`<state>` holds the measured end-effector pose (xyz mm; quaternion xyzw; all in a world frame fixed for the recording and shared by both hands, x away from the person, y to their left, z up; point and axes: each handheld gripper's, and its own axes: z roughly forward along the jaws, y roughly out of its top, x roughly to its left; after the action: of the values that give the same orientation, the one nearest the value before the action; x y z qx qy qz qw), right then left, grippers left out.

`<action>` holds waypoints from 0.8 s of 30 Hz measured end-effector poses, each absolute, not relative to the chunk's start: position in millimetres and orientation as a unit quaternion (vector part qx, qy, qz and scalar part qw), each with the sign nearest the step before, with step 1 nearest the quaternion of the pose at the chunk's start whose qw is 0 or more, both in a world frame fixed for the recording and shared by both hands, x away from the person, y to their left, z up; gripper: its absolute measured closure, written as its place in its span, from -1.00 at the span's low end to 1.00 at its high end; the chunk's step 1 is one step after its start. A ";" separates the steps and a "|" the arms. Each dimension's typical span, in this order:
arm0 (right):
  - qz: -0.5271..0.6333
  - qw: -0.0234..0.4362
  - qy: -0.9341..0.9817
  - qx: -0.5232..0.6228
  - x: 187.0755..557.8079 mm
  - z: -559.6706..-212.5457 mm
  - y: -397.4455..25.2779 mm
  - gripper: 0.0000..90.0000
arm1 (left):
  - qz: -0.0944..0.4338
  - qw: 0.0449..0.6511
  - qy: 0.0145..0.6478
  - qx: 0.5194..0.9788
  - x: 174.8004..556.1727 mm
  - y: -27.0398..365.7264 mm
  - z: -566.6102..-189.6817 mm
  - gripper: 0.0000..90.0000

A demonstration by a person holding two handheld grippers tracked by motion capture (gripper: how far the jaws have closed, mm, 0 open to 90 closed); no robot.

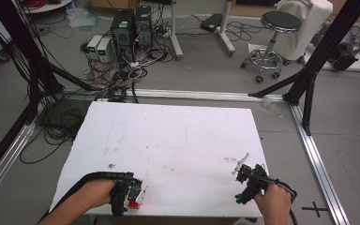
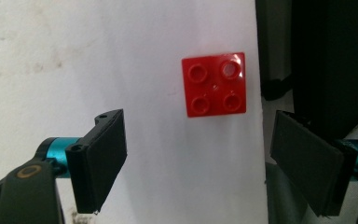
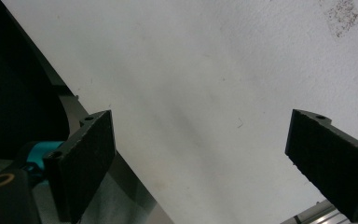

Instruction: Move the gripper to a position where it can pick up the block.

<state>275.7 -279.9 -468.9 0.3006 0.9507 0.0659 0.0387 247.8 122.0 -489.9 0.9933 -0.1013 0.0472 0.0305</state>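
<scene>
Basically the red brick lies flat, studs up, at the counter's near edge toward the near-left corner, and the left tongs hang right over it with jaws wide apart and nothing between them. In the left gripper view the brick sits just ahead of the gap between the two black pads, nearer the right-hand pad's side, with one side almost flush with the counter edge. It is square with four studs, so no long axis to line up with; its sides look roughly square to the jaws, slightly turned. My guess is the left tongs only need to go forward and down to straddle it, though the pad on the edge side may end up off the board. In the high view the left tongs are just beside the brick, while the right tongs are well apart from it, near the near-right corner, also wide open and empty over bare board. The counter is a white foam-like board, scuffed and speckled, otherwise bare. Beyond it: grey floor, cables, computer towers, a stool, black frame posts.
</scene>
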 end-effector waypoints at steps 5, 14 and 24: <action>0.066 0.037 0.950 0.302 275.6 -468.9 -279.7 -0.83 | 0.041 0.031 -0.107 0.993 245.4 115.4 -495.1 -0.58; 0.065 0.036 0.951 0.300 276.0 -469.4 -278.1 -0.83 | 0.037 0.025 -0.106 0.993 244.1 106.2 -506.3 -0.58; 0.065 0.036 0.952 0.298 276.1 -469.5 -277.9 -0.83 | 0.035 0.017 -0.099 0.994 244.6 102.9 -514.3 -0.58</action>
<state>276.1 -277.9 -469.5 0.2976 0.9517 0.0654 0.0364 244.6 102.9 -514.3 0.9943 -0.0990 0.0347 0.0168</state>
